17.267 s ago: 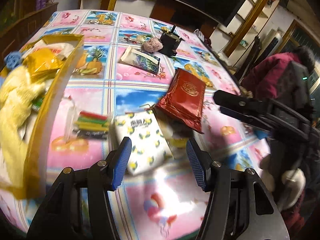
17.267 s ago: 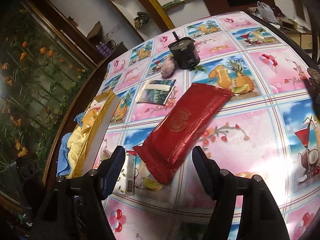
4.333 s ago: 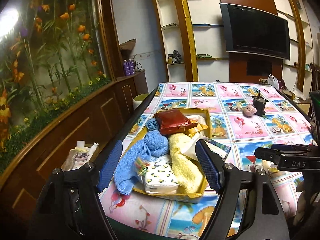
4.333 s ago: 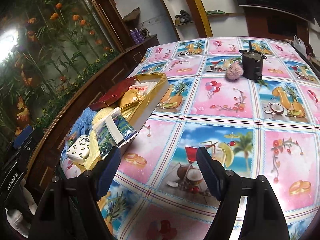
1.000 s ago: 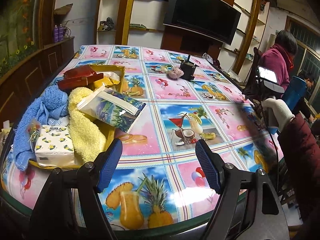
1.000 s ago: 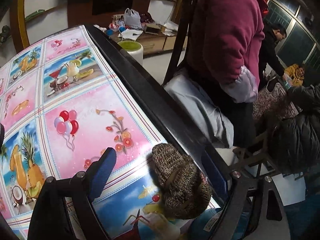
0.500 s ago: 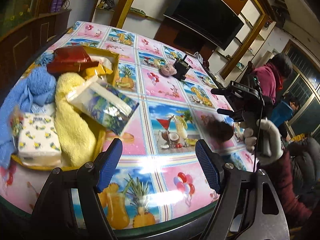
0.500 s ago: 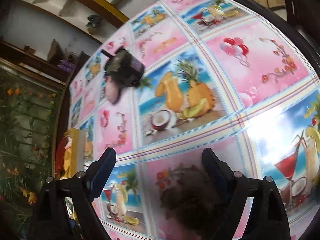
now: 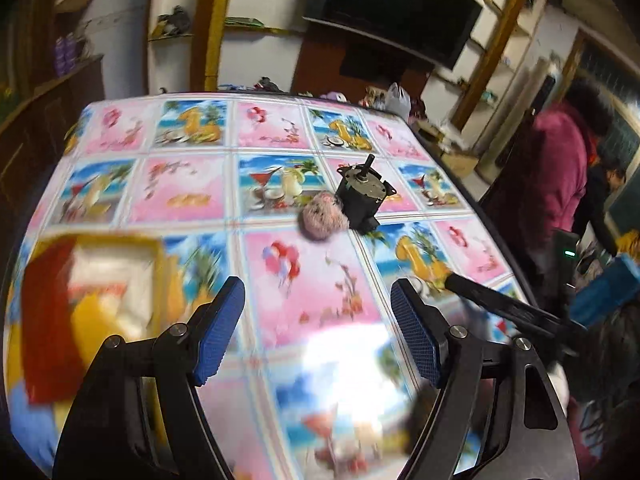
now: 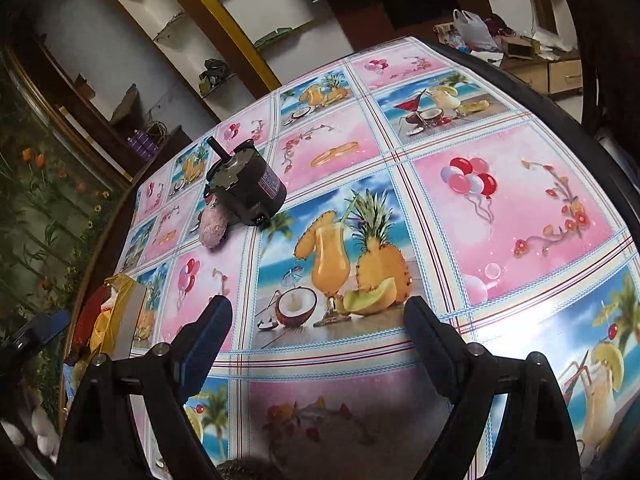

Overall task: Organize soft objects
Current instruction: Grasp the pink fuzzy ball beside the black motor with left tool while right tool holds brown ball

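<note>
A fuzzy pink pompom (image 9: 321, 222) lies mid-table against a black motor (image 9: 362, 199); both show in the right wrist view, pompom (image 10: 213, 226) and motor (image 10: 246, 192). The yellow box (image 9: 158, 268) holding a red packet (image 9: 46, 312) and other soft items sits blurred at the left, also at the left edge in the right wrist view (image 10: 128, 320). My left gripper (image 9: 317, 334) is open and empty above the table. My right gripper (image 10: 318, 338) is open and empty; a brown knitted thing (image 10: 248, 470) peeks out below it. The right gripper's fingers (image 9: 500, 304) reach in from the right.
The table has a fruit-print cloth (image 10: 500, 200) and a dark rim (image 10: 580, 136). A person in a maroon jacket (image 9: 556, 184) stands by the right edge. Shelves and a TV (image 9: 400, 20) line the far wall.
Both grippers have swung toward the pompom and motor. The left view has moved off the box and is blurred. The brown knitted thing has slipped to the right view's bottom edge.
</note>
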A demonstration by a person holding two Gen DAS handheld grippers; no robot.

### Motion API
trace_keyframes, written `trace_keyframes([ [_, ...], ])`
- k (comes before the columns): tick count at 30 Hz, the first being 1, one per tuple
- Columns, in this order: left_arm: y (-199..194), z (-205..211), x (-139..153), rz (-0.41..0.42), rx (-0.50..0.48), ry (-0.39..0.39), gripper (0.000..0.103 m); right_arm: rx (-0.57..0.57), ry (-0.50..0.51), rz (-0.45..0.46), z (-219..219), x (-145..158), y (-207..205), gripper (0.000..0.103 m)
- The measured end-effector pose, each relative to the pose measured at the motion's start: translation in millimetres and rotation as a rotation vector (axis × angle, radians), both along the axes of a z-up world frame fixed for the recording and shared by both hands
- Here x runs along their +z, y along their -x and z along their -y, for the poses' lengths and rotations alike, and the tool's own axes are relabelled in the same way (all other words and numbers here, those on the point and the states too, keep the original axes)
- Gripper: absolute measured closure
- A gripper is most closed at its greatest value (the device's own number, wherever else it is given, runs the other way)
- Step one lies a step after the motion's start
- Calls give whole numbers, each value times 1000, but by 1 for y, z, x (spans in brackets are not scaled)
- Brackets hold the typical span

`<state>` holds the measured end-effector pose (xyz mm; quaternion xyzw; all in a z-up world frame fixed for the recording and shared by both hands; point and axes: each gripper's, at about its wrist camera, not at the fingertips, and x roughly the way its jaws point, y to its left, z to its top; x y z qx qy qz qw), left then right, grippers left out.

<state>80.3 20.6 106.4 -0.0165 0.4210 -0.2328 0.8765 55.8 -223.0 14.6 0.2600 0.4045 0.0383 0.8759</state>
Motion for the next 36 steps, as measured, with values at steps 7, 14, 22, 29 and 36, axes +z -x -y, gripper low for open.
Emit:
trace_keyframes([
  [7,-82,82,-56,-5,-107,-223,27,41,-44,-25,-12,-4,2,14],
  [14,-123,108,-84,-8,-148,-273,24,37,-51,-33,-13,-5,1,14],
  [22,-118,97,-84,-73,-93,-257,75,55,-87,31,-16,-8,1,0],
  [29,-54,67,-43,-74,-108,-84,75,167,-251,23,-17,-11,-1,0],
  [36,48,18,2,-2,-131,93,75,234,-8,18,-54,-3,2,0],
])
